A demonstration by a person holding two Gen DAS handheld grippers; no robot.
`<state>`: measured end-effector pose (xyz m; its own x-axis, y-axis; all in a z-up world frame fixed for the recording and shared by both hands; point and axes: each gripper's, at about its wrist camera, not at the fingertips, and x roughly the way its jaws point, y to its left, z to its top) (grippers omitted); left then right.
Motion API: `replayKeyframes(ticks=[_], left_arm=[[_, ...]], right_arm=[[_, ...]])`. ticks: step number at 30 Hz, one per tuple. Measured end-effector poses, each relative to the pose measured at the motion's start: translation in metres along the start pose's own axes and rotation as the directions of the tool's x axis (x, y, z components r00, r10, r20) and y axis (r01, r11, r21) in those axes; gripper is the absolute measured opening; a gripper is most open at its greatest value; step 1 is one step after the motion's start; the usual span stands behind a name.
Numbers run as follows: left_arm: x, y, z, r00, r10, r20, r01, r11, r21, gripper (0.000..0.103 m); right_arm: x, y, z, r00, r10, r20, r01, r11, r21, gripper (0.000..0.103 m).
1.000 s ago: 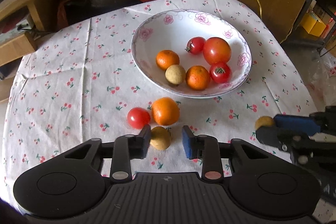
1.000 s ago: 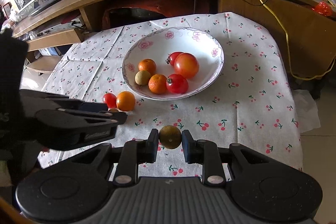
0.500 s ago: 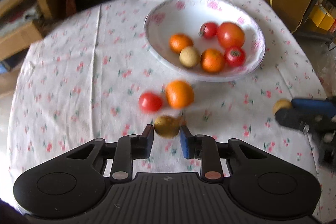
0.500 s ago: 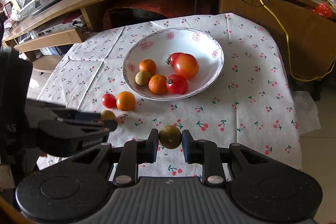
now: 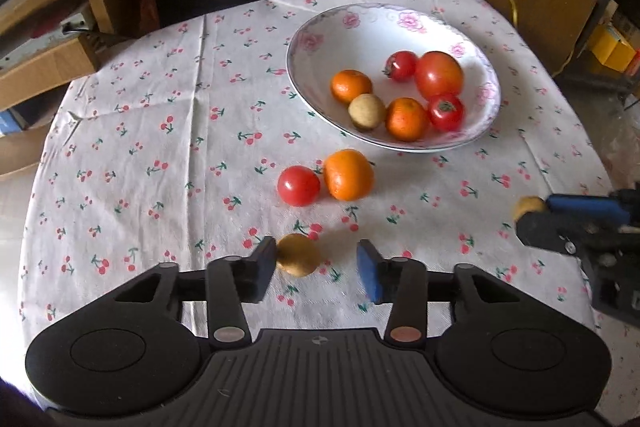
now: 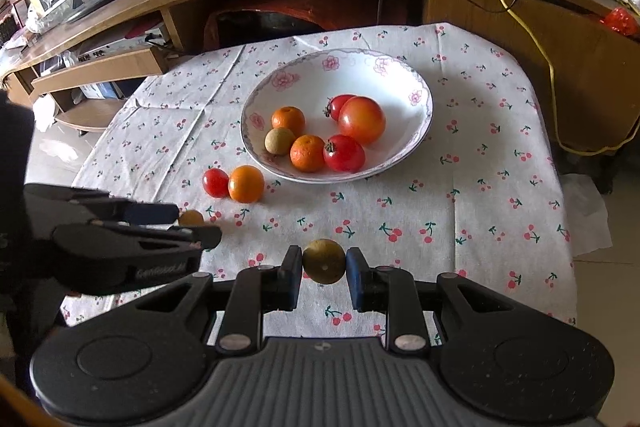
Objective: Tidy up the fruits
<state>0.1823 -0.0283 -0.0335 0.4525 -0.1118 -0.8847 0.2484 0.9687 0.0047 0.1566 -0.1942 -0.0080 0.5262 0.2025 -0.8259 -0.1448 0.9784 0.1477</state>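
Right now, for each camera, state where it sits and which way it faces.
Left wrist: sits on the left gripper, looking forward and down over the cloth-covered table at the bowl; its open fingers flank a brown fruit; the right gripper enters at right.
Right wrist: sits on the right gripper, facing the same bowl from further right; its fingers clamp another brown fruit; the left gripper shows at left.
Shared: bowl, loose tomato, loose orange, both grippers.

Right tool (image 6: 324, 277) clamps brown fruit (image 6: 323, 261); bowl (image 6: 416, 131) beyond holds six fruits.
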Motion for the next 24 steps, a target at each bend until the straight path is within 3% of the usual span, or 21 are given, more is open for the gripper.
replayKeyframes(ticks=[4, 8, 15, 24], left_arm=[[0.005, 0.001, 0.000, 1.000, 0.028, -0.008, -0.028, 1.000, 0.012, 0.054], [0.019, 0.015, 0.001, 0.999, 0.005, -0.035, -0.007, 0.999, -0.049, 0.050], [0.008, 0.007, -0.008, 0.999, 0.019, -0.038, -0.019, 1.000, 0.014, 0.040], [0.007, 0.015, -0.012, 0.999, 0.015, -0.048, -0.015, 1.000, -0.001, 0.032]], right_arm=[[0.004, 0.001, 0.001, 1.000, -0.001, -0.005, 0.001, 1.000, -0.004, 0.025], [0.004, 0.003, 0.000, 1.000, 0.000, -0.009, -0.001, 1.000, -0.011, 0.025], [0.010, 0.006, -0.003, 0.999, -0.006, -0.031, 0.005, 1.000, -0.031, 0.025], [0.017, 0.020, -0.012, 0.998, -0.019, -0.058, 0.015, 0.997, -0.073, 0.025]])
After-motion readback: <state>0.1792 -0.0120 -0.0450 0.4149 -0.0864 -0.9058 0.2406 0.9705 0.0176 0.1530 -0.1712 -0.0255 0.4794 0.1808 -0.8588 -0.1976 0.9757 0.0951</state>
